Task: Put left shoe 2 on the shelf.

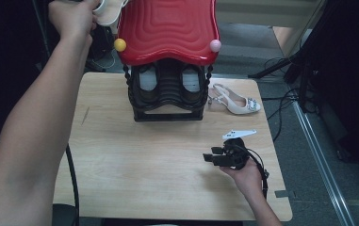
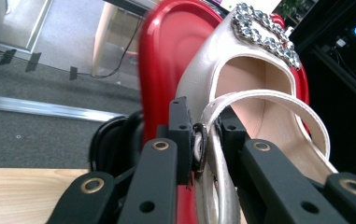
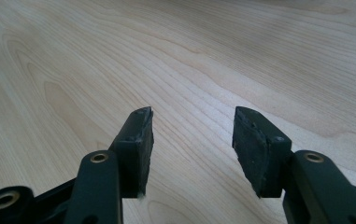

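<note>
A white slingback shoe [image 1: 109,12] with a jewelled buckle [image 2: 264,32] hangs at the back left corner of the rack's red top [image 1: 167,28]. My left gripper [image 2: 207,126] is shut on its heel strap [image 2: 259,98], and the red top [image 2: 166,60] stands right behind the shoe. The matching white shoe [image 1: 237,101] lies on the wooden table [image 1: 144,160], to the right of the black rack [image 1: 167,101]. My right gripper [image 1: 210,157] rests low over the table near the front right, open, with only bare wood [image 3: 213,56] between its fingers [image 3: 138,144].
The rack's red top carries a yellow ball [image 1: 119,45] and a pink ball [image 1: 215,45] at its front corners. Two dark shoes with pale insoles [image 1: 147,80] sit inside the rack. Cables and a stand's legs [image 1: 281,66] lie on the floor to the right.
</note>
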Tool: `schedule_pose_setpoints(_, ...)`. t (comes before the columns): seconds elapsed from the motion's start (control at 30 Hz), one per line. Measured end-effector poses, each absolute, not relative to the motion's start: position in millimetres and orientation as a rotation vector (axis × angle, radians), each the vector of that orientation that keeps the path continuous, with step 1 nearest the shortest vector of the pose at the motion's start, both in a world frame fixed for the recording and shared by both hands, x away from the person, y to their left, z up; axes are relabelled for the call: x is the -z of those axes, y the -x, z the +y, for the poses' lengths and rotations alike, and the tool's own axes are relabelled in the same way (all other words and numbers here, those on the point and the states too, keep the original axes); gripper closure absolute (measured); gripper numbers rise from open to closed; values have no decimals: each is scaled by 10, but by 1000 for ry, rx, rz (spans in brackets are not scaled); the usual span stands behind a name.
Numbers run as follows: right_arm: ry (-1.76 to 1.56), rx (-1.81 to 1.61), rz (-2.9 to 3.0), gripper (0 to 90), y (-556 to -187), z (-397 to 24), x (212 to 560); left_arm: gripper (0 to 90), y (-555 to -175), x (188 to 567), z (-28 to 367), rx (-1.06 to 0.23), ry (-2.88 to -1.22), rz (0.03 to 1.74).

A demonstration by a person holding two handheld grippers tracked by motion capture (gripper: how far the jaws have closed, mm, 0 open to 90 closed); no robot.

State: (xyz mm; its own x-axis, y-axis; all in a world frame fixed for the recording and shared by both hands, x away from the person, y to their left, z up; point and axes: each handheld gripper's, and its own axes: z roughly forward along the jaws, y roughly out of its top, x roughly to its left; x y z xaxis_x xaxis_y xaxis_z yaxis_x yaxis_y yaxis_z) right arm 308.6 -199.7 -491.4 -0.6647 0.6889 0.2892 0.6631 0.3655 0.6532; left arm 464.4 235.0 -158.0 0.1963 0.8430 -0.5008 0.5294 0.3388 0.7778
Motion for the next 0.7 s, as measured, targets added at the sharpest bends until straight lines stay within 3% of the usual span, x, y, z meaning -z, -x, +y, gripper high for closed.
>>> schedule_pose_setpoints(0.7,-1274,-1215,2558,493,-3080,-2058,4888,801,-4797,1954,1935,-303,-1334,1456)
